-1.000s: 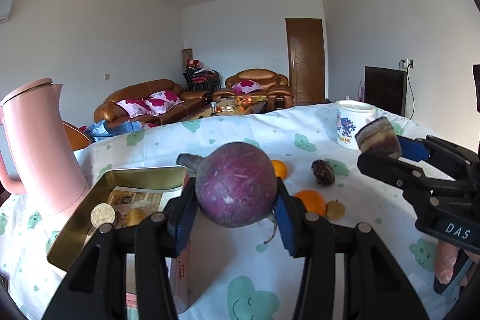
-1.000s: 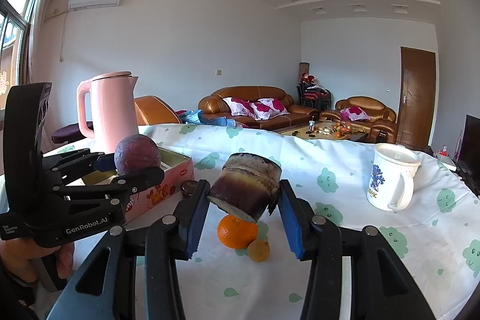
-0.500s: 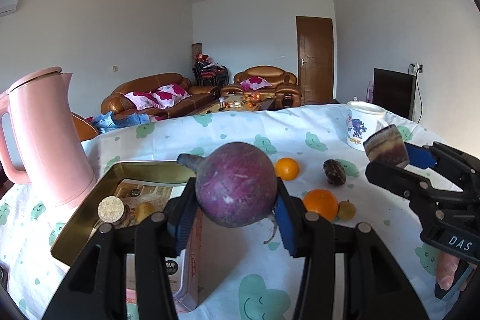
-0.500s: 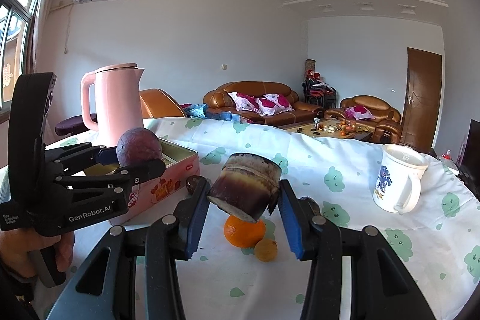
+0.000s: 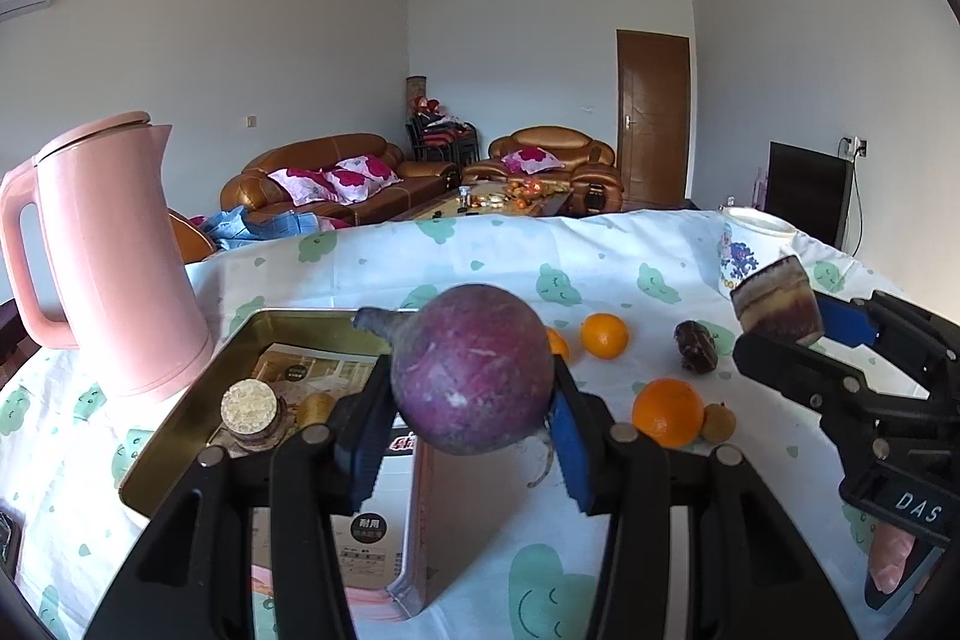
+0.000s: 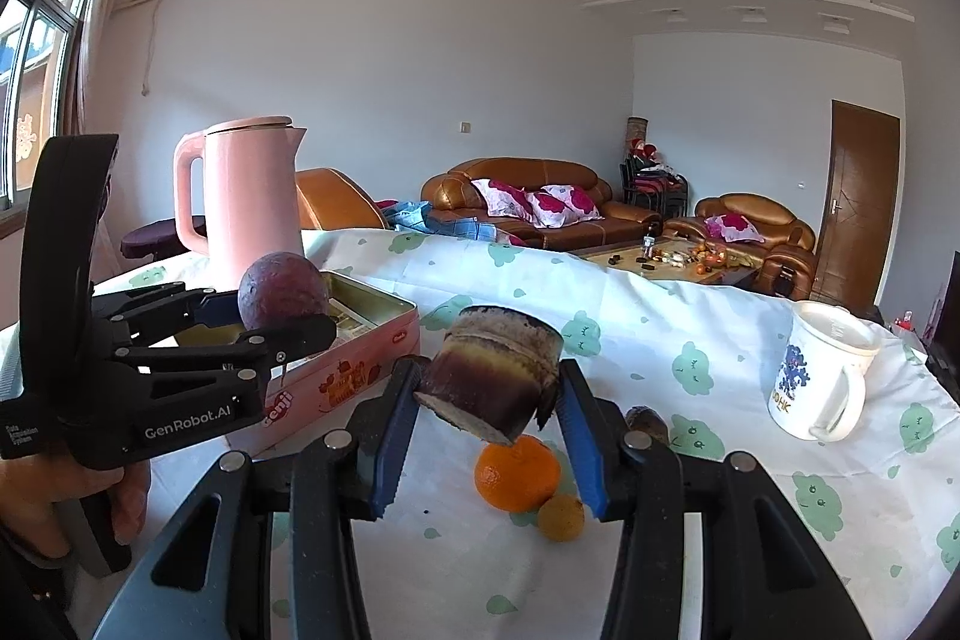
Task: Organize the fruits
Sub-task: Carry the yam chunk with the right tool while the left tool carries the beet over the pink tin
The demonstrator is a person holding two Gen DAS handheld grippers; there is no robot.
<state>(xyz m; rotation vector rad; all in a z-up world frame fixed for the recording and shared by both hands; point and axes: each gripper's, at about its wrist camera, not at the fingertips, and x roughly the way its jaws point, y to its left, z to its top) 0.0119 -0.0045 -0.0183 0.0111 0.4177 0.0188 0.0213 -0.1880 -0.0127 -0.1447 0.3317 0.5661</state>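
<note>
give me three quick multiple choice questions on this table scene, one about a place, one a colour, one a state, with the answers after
1. Where does the pink kettle stand?
A. behind the open metal tin
B. beside the white mug
C. on the floor

2. What colour is the round root vegetable held in the left gripper?
A. orange
B. purple
C. green

3. What is the state of the right gripper?
A. open and empty
B. shut on an orange
C. shut on the dark brown cut stalk piece

Answers:
1. A, the kettle rises just past the tin's far side in the right wrist view.
2. B, its skin is dull purple between the blue pads.
3. C, both pads press the stalk piece's sides, above the oranges on the cloth.
</note>
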